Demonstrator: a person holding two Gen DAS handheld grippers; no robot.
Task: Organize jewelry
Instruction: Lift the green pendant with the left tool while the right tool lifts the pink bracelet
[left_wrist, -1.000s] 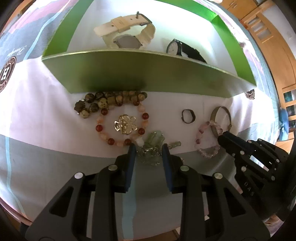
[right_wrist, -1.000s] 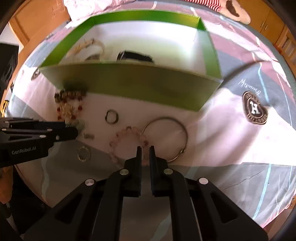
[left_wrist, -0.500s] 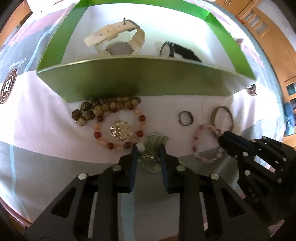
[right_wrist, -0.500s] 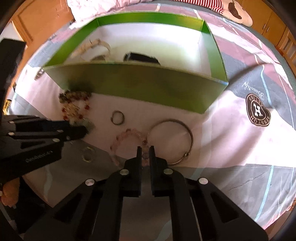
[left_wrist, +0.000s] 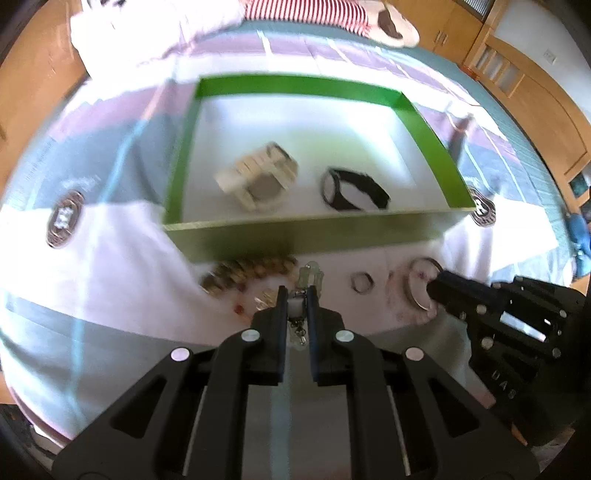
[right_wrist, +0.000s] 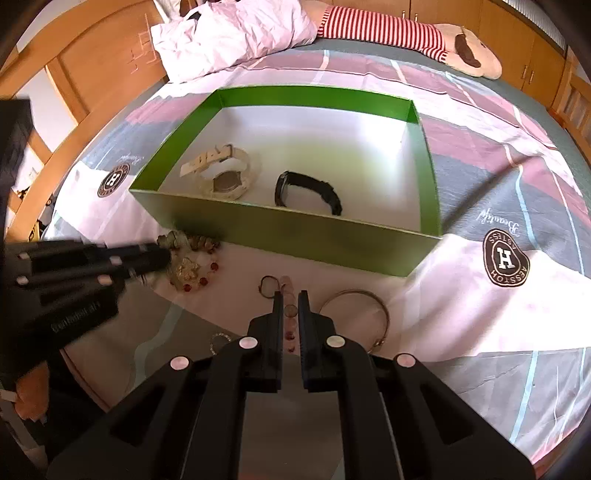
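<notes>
Watches, a cream one (right_wrist: 221, 173) and a black one (right_wrist: 308, 192), sit in the green box (right_wrist: 288, 229) already. Left gripper (left_wrist: 296, 306) is clamped on a pale green pendant piece (left_wrist: 309, 277), right gripper (right_wrist: 290, 312) pinches the pink bead bracelet (right_wrist: 287, 286). Beaded bracelets (left_wrist: 251, 271), small ring (left_wrist: 362, 282) and bangle (right_wrist: 364, 314) remain outside at the box's 6 o'clock. Only the right view shows that bangle sharply; the left's blurry.

two watches (right_wrist: 221, 173) lie in the box (right_wrist: 295, 229); bracelets (right_wrist: 192, 269) lie before it.
</notes>
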